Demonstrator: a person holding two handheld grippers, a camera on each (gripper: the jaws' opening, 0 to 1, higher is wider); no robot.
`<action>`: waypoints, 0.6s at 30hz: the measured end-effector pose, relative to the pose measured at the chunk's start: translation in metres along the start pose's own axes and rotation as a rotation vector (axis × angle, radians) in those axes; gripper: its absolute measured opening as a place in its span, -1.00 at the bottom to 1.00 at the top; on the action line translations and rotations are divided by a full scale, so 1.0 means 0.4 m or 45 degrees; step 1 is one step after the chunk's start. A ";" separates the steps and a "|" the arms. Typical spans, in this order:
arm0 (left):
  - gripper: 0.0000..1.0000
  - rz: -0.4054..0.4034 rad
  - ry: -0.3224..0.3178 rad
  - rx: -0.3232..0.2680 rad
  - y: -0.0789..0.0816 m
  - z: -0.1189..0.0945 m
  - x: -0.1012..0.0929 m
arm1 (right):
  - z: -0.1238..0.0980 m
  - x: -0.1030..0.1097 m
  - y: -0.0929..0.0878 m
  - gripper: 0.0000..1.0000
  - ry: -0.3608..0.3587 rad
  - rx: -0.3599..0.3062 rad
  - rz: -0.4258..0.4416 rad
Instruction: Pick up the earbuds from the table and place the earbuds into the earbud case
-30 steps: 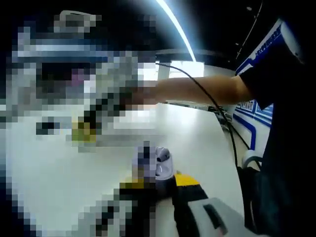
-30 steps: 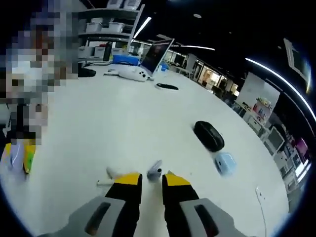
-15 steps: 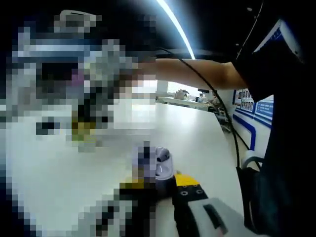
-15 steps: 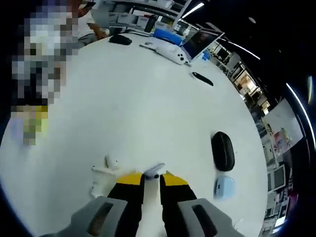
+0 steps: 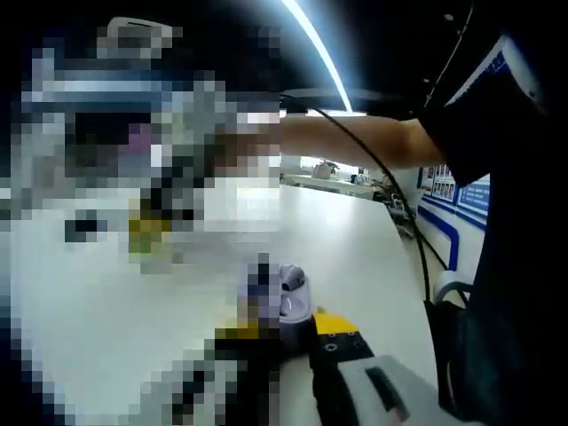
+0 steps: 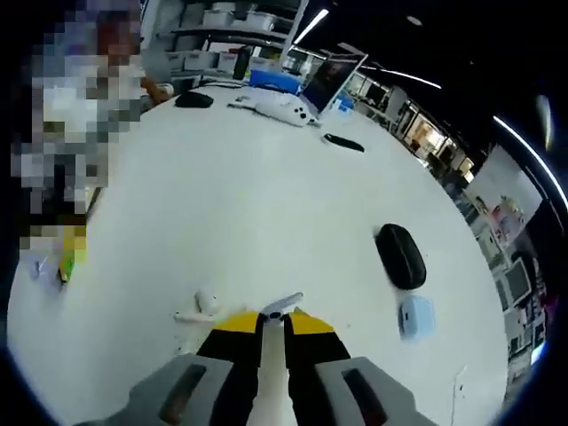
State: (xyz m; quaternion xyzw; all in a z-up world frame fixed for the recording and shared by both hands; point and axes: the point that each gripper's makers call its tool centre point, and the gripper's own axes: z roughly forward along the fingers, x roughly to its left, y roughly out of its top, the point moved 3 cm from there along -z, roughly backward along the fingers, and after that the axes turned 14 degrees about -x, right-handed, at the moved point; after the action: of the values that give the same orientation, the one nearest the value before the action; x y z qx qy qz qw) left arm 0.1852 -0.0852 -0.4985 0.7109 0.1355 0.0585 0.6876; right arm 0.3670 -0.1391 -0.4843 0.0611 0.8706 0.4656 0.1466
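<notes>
While my right gripper [image 6: 273,321] hung above the white table [image 6: 266,195], its yellow-tipped jaws stood nearly together, pinched on one earbud [image 6: 280,307] whose stem poked out past the tips. A second earbud [image 6: 201,305] lay on the table just to the left of those jaws, apart from them. Farther ahead and to the right sat a black mouse [image 6: 401,256], and nearer on that side a small pale-blue object [image 6: 416,317] that I could not identify with confidence.

Through the left gripper view I saw the earbud case [image 5: 289,295], lid up, sitting at the tips of my left gripper [image 5: 293,324]. One yellow-tipped jaw showed on the right of the case; the other side was blurred out, so I could not tell whether the jaws were clamped on the case or merely resting beside it. The person's bare forearm [image 5: 355,155] crossed above, reaching out toward the far left.

I judged the step in hand to be carrying the held earbud over to the case. To do it well, I would have kept the squeeze light and steady, since the grip looked to be on a thin part, and brought the earbud in from above the open case with the stem pointing down into its well. The left gripper would need to hold the case level. I would have released only once the earbud sat in the well, then gone back for the one beside the jaws.
</notes>
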 end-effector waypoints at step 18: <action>-0.62 0.010 0.000 0.002 0.002 0.000 -0.001 | -0.143 0.142 0.104 -0.81 -0.026 -0.503 0.683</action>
State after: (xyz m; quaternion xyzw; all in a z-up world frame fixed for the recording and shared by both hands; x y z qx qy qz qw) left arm 0.1848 -0.0852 -0.4978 0.7119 0.1326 0.0612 0.6869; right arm 0.2938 -0.1474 -0.4310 0.2630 0.7149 0.6468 0.0365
